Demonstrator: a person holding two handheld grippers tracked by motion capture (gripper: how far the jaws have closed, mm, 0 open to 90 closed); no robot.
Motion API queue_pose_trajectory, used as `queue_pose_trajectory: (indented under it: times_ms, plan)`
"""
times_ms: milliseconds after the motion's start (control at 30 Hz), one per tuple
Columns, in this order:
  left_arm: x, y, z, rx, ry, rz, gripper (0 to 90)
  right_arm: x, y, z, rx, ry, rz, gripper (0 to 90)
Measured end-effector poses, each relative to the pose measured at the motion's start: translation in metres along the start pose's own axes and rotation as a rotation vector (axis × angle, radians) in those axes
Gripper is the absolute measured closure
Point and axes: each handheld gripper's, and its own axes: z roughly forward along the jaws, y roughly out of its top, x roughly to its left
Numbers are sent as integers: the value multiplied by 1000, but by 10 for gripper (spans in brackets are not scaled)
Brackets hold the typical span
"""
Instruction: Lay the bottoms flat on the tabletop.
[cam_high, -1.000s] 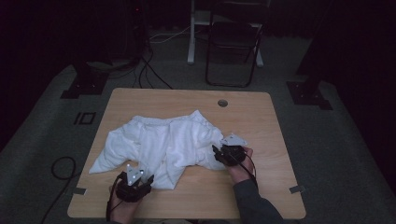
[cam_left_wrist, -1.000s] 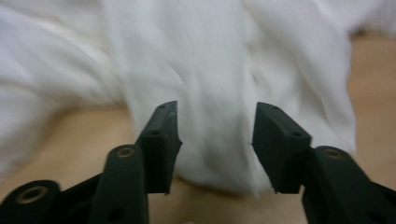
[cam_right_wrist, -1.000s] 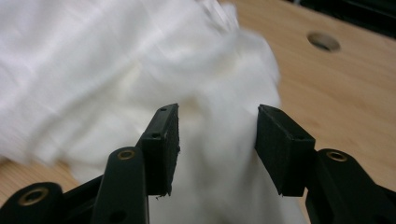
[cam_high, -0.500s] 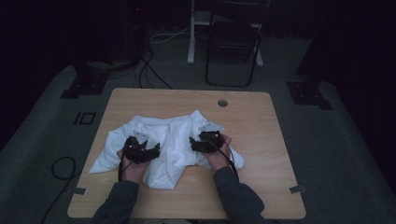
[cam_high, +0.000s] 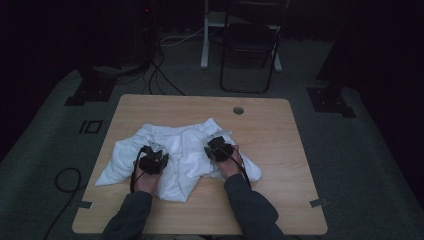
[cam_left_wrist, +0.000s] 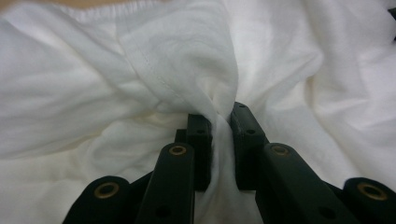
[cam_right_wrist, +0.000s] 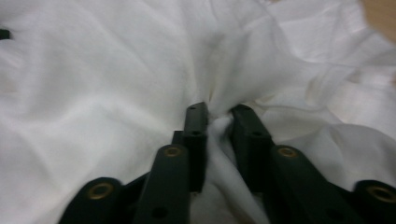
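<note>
Left gripper (cam_left_wrist: 221, 123): jaws have just been closing and now pinch a bunched ridge of the white garment (cam_left_wrist: 177, 60); cloth is squeezed up between the two black pads, a stitched hem running away above them. What lies under the fold is hidden.

Right gripper (cam_right_wrist: 219, 116): same story, jaws just closed in, a twist of the garment (cam_right_wrist: 116, 70) caught between the pads. This view is soft and slightly blurred; a sliver of the table (cam_right_wrist: 380, 16) shows at the top right corner.

From the high view: left gripper (cam_high: 153, 161) and right gripper (cam_high: 219, 149) sit side by side on the garment (cam_high: 187, 142), near each other but apart, both hands resting on the cloth. The garment lies crumpled across the near-middle of the table (cam_high: 280, 150), one corner spilling toward the left edge. Its kind is hard to make out. Sleeves are cut off at the bottom edge.

Beyond the table: a dark folding chair (cam_high: 250, 45) and floor cables (cam_high: 160, 75), dim, details lost in shadow.
</note>
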Motion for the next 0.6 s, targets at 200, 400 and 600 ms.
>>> queue_pose_trajectory:
  times_ms: [200, 400, 600]
  plan:
    - [-3, -20, -43, -42, -23, 13, 812, 8, -20, -42, -42, 26, -74, 800]
    - [-5, -62, -78, -36, -35, 4, 810, 18, -55, -80, -56, 46, -115, 803]
    - [-9, -95, -86, 35, -39, 4, 804, 24, -89, -106, -52, 57, -127, 807]
